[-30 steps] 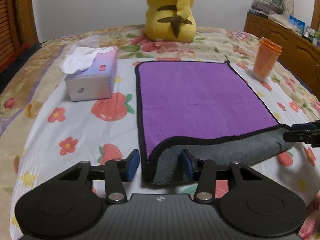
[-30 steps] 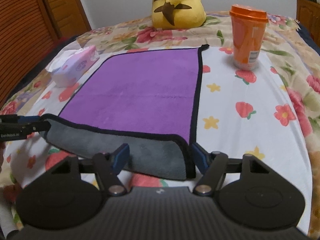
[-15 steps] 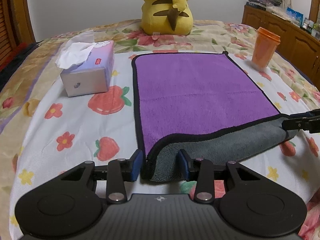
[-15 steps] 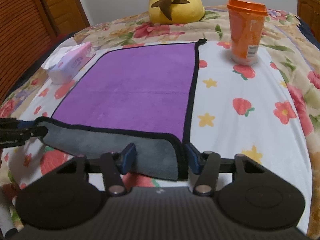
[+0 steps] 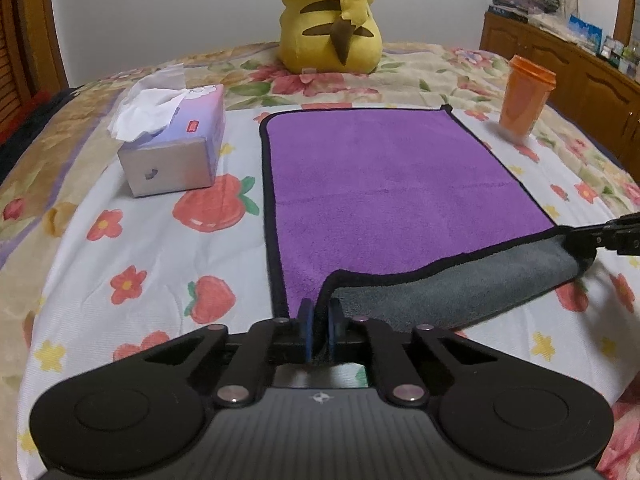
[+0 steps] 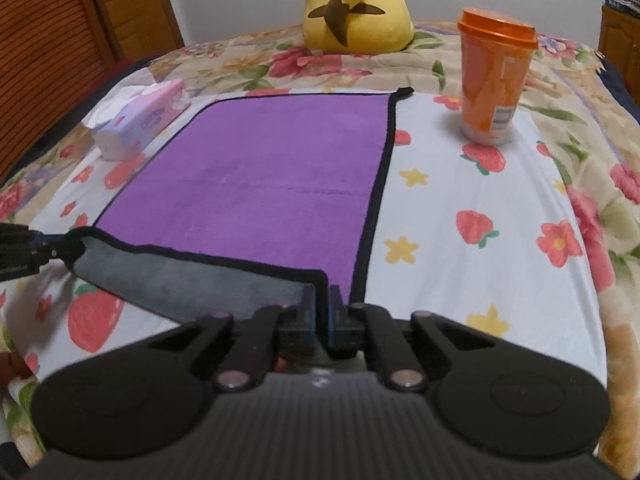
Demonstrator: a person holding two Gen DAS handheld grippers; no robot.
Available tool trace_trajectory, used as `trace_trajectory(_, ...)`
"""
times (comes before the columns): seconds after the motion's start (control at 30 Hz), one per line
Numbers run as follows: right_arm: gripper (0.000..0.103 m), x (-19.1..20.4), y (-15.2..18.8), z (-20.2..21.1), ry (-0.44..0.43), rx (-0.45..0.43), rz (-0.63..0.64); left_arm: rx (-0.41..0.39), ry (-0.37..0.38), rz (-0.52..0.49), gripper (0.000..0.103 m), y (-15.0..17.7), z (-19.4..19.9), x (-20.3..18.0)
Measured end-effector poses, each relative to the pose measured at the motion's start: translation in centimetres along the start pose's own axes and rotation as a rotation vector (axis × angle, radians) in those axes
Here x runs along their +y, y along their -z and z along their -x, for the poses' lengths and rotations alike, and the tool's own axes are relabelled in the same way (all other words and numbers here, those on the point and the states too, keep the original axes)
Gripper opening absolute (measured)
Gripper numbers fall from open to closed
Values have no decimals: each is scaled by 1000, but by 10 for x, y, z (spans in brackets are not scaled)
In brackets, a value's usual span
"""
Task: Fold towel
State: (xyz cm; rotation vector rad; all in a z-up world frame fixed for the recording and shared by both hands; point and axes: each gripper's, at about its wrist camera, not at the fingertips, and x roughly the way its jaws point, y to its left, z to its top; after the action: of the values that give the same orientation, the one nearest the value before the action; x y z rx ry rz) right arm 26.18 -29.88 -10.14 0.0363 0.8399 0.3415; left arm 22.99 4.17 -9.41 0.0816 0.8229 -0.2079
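Observation:
A purple towel [image 5: 392, 184] with black trim and a grey underside lies flat on the flowered bed sheet; it also shows in the right wrist view [image 6: 272, 176]. Its near edge is lifted and turned over, grey side up. My left gripper [image 5: 319, 320] is shut on the towel's near left corner. My right gripper [image 6: 323, 304] is shut on the near right corner. Each gripper shows at the edge of the other's view, the right gripper [image 5: 600, 236] and the left gripper [image 6: 36, 248], pinching the far end of the lifted edge.
A tissue box [image 5: 176, 148] stands left of the towel. An orange lidded cup [image 6: 492, 76] stands to its right. A yellow plush toy [image 5: 332, 16] sits behind the towel. A wooden dresser [image 5: 568, 68] is at the far right, a wooden door [image 6: 52, 48] at the left.
Both grippers have closed from open onto the towel's near corners. The near edge is lifted a little higher off the sheet.

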Motion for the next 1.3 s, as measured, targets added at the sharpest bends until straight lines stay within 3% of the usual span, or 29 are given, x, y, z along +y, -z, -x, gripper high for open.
trace_trajectory(0.47, 5, -2, -7, 13, 1, -101, -6, -96, 13, 19, 9, -10, 21, -2)
trace_trajectory(0.7, 5, -2, -16, 25, 6, -198, -4, -159, 18, 24, 9, -20, 32, -3)
trace_trajectory(1.3, 5, -5, -32, 18, -9, -252, 61, -196, 2, -5, 8, -42, 13, 2)
